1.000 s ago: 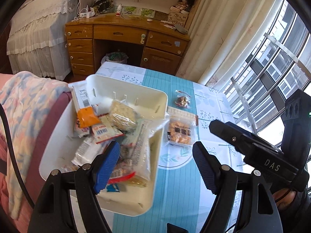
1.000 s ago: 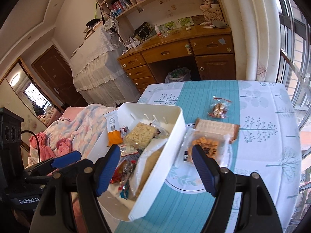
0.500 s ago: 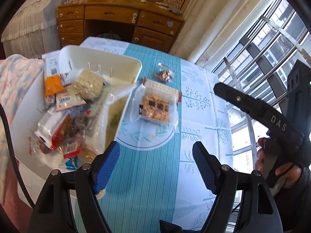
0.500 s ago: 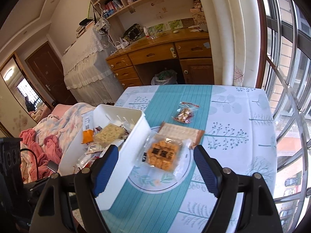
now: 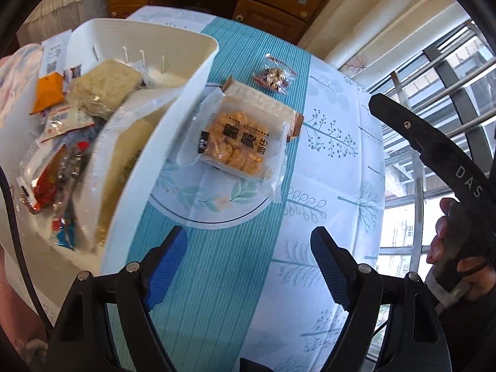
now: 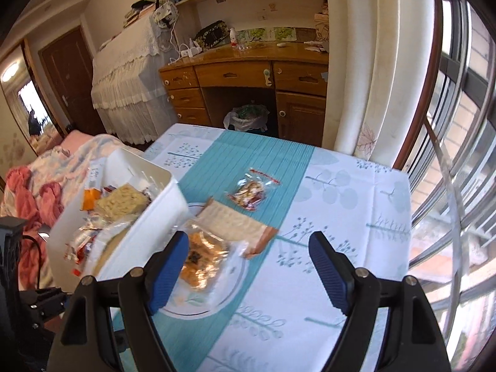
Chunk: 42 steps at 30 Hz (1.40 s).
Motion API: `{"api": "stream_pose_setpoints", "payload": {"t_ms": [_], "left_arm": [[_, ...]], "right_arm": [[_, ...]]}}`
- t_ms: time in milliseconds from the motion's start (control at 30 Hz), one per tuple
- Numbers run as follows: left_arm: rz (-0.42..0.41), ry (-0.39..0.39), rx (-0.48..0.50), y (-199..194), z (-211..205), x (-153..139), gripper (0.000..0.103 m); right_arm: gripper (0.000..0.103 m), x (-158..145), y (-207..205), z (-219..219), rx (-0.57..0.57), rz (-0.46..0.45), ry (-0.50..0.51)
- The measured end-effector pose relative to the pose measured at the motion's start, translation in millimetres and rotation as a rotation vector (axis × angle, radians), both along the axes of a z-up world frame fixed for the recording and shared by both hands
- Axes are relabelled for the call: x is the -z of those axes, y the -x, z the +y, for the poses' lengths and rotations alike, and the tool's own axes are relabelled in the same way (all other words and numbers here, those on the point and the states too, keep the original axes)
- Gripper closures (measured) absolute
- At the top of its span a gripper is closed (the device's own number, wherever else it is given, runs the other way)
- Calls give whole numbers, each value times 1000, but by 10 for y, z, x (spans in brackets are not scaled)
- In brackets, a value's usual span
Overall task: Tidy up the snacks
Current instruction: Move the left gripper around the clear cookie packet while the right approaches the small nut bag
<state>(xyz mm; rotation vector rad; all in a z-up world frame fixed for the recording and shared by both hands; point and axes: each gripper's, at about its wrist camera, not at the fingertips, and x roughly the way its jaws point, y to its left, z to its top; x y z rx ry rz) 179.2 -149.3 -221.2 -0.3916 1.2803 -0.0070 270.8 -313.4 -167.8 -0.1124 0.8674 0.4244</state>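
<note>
A white bin [image 5: 189, 90] holding several snack packs stands at the table's left edge. Just right of it, a clear pack of orange crackers [image 5: 238, 145] lies on top of a brown-edged wafer pack [image 5: 263, 102]. A small bag of nuts [image 5: 274, 76] lies farther back. My left gripper [image 5: 248, 238] hovers above the tablecloth just short of the cracker pack, its jaws opening with nothing between them. My right gripper [image 6: 248, 241] is open and empty, and the cracker pack [image 6: 204, 257] lies just beyond its left finger. The nut bag [image 6: 252, 192] lies ahead of it, and the bin [image 6: 155, 217] is to its left.
A blue and white tablecloth [image 6: 341, 201] covers the table. The right-hand tool's black body [image 5: 434, 152] and a hand [image 5: 446, 241] fill the right of the left wrist view. Past the table are a wooden desk [image 6: 248, 74], a curtain [image 6: 365, 62] and window bars [image 6: 449, 142]. A blanket [image 6: 46, 179] lies left.
Both grippers have moved right and lower over the table. The left one went from above the bin to in front of the cracker pack. The right one now has that pack at its left finger.
</note>
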Motion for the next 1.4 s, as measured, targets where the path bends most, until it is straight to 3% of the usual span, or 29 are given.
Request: {"api": "stream_pose_setpoints", "payload": {"t_ms": [133,333,500,1033,1167,1400], "left_arm": [[23,1,-53,-205,-126,56,21],[105,9,-218,-439,-154,269,18],[118,32,-320,-580,-138,430,16],[67,144,-627,-938,158,614,1],[74,116,-658,-997,177,652,1],[85,22,-651,-1106,190,691,1]], "right_arm": [[23,60,-246,-42,-11,20,17],[23,195,-654,31,-26,75,14],[23,357,-961,159,-26,162,-26],[23,900,-1418,661,-21,421,-41],[23,1030,-1463,723,-14,458,-25],[36,1216,-1553,749,-6,514,-14]]}}
